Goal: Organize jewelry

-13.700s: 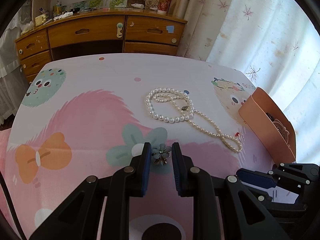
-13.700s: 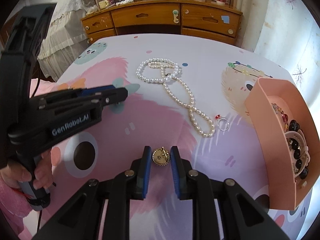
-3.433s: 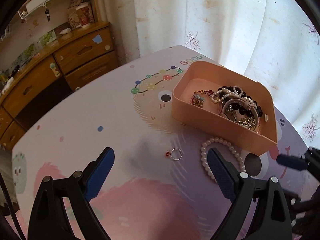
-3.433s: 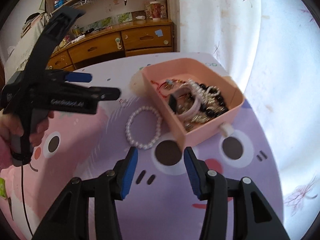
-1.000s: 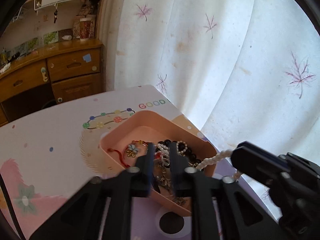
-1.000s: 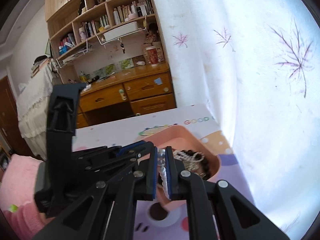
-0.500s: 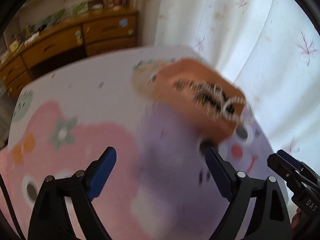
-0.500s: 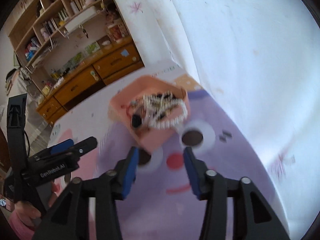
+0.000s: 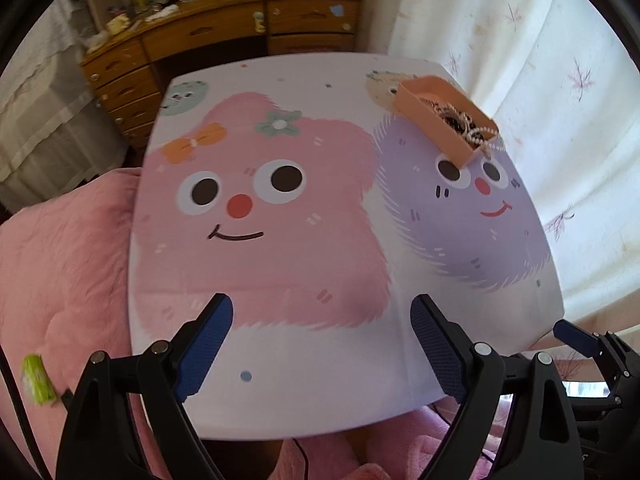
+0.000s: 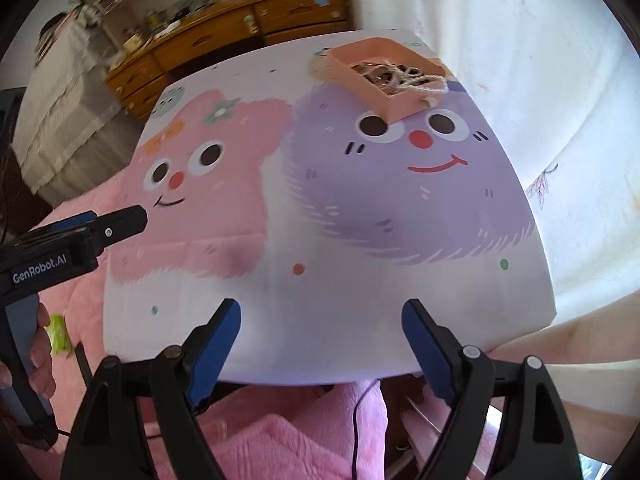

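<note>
A peach-pink open box (image 9: 430, 114) (image 10: 362, 70) sits at the table's far right corner, filled with jewelry. A white pearl strand (image 9: 486, 140) (image 10: 430, 88) droops over its near edge. My left gripper (image 9: 320, 340) is open above the table's near edge with nothing between its blue pads. My right gripper (image 10: 322, 338) hangs over the near edge too; its jaws are still opening and nothing lies between them. Each gripper shows in the other's view: the right gripper (image 9: 576, 338) at lower right, the left gripper (image 10: 116, 220) at the left, held by a hand (image 10: 42, 356).
The table (image 9: 280, 400) wears a cartoon cloth with a pink face and a purple face. A pink quilt (image 9: 60, 272) lies left of and below it. A wooden drawer desk (image 9: 224, 36) stands behind, and a white leaf-print curtain (image 9: 540, 80) hangs on the right.
Both grippers let go of jewelry over the box, opened wide and drew back to the table's near edge. The pearl strand now rests in the box, hanging over its rim.
</note>
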